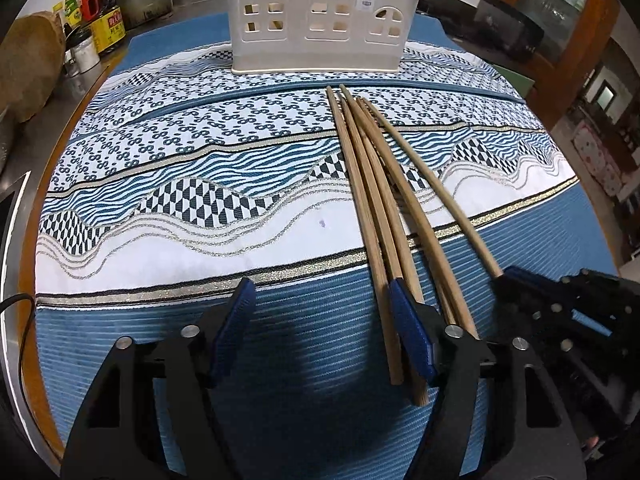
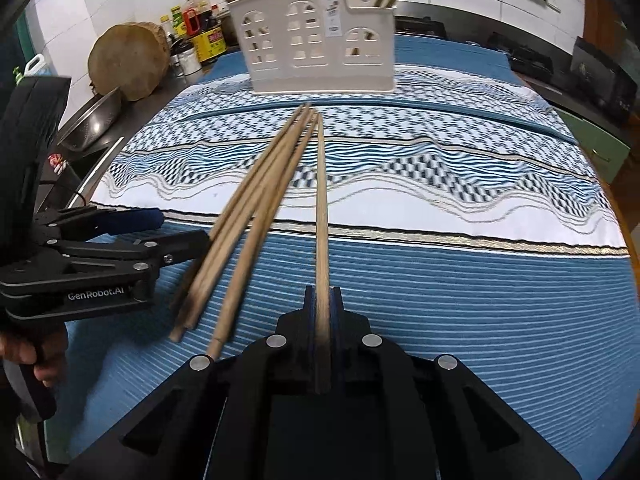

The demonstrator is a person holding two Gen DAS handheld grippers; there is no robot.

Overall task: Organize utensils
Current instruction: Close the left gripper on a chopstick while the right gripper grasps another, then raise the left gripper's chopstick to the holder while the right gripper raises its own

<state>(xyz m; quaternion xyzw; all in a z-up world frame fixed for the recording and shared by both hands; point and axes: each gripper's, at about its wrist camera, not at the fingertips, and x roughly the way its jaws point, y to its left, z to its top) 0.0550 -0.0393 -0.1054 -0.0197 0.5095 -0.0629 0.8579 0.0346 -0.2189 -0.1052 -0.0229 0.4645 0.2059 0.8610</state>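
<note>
Several wooden chopsticks [image 1: 370, 184] lie in a bundle on the blue patterned cloth [image 1: 200, 208], tips toward a white utensil holder [image 1: 320, 12] at the far edge. My left gripper [image 1: 324, 324] is open, low over the cloth; its right finger [image 1: 412, 336] rests against the bundle's near ends. My right gripper [image 2: 323, 300] is shut on one chopstick [image 2: 321, 208], apart from the bundle [image 2: 256, 208]. In the right wrist view the holder [image 2: 316, 40] has chopsticks standing in it. The left gripper [image 2: 132, 236] shows at the left there.
Sauce bottles [image 1: 96, 16], a pot [image 1: 148, 0] and a round wooden board [image 2: 128, 60] stand at the back left on the counter. A metal bowl [image 2: 92, 120] sits left of the cloth. Dark appliances [image 2: 600, 76] line the right side.
</note>
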